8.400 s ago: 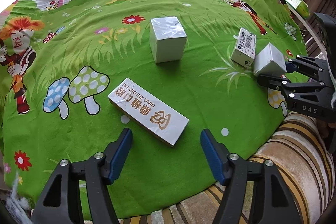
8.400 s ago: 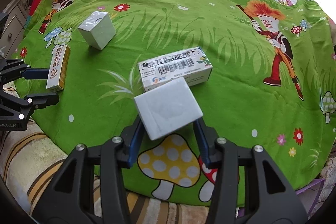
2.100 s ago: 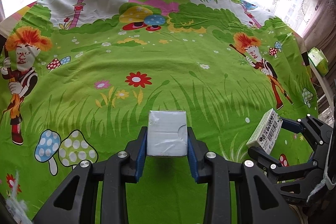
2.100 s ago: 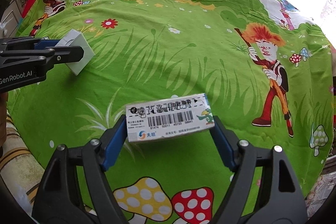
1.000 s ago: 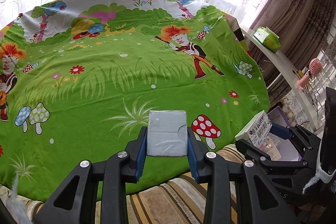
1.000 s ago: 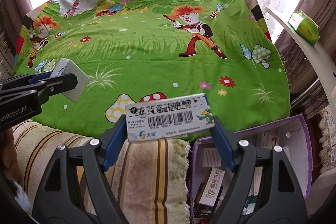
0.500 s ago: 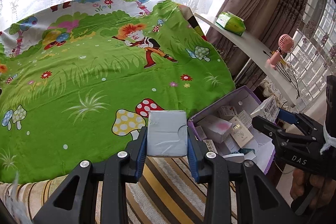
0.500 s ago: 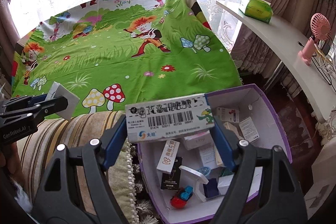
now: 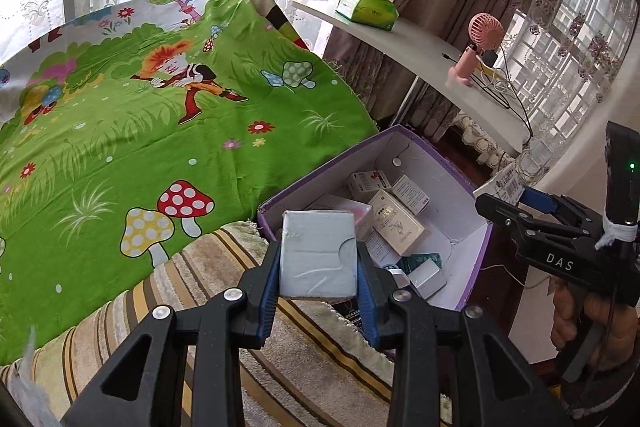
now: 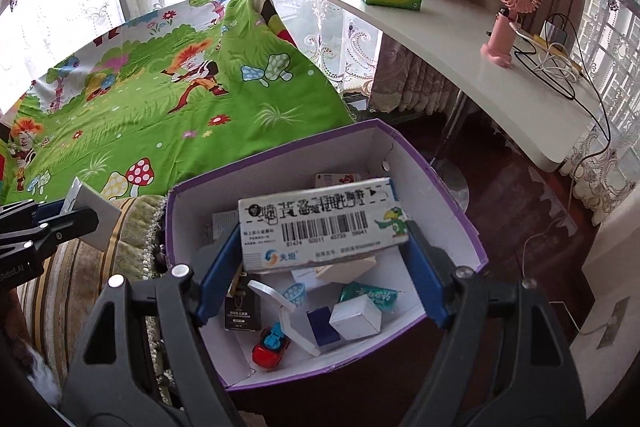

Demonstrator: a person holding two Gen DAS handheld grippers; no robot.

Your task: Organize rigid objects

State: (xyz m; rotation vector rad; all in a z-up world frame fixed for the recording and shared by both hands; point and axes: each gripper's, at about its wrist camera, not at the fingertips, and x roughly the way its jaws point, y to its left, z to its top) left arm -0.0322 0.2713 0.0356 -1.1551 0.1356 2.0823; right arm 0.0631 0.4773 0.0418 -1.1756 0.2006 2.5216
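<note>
Clamping a barcoded carton [image 10: 322, 223] between its blue pads, the right gripper [image 10: 320, 267] hangs directly over the open purple box [image 10: 440, 187]. The left gripper [image 9: 318, 287] pinches a small grey box [image 9: 318, 254], with the purple box just ahead to its right.

The left gripper [image 9: 318, 281] is clamped on a grey box [image 9: 317, 254], its fingers level and pointing forward. The right gripper [image 10: 320, 259] grips a barcoded carton [image 10: 320, 223] by its ends, jaws spread wide, tilted downward.
</note>
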